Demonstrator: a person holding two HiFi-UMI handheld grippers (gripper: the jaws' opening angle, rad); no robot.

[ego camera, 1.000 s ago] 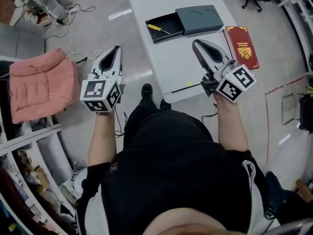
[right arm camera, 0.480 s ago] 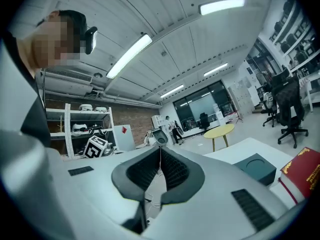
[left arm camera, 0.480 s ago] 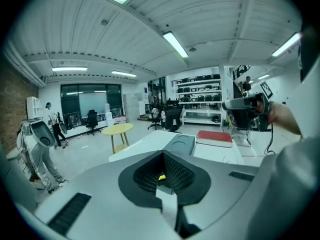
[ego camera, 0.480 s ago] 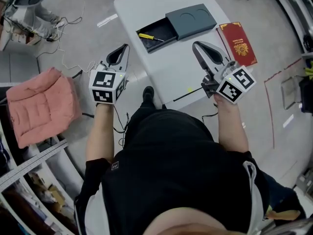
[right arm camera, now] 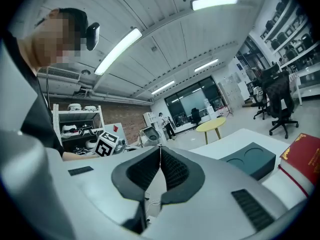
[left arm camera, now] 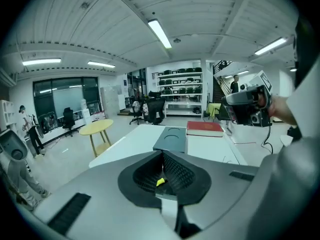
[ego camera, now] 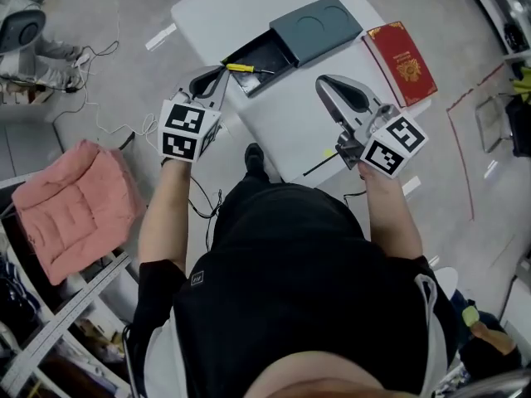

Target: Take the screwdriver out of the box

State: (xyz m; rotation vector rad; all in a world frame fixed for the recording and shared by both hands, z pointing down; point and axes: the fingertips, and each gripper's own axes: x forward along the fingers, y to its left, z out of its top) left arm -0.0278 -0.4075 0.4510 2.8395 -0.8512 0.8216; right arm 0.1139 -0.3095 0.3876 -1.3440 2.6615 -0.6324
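Left gripper (ego camera: 222, 73) jaws together, screwdriver (ego camera: 246, 69) seemingly in box (ego camera: 274, 51)

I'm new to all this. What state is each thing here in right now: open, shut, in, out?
box, open
lid, off, lying beside the box
screwdriver, lying in the box
left claw, shut, empty
right claw, shut, empty
red book, closed, flat on the table
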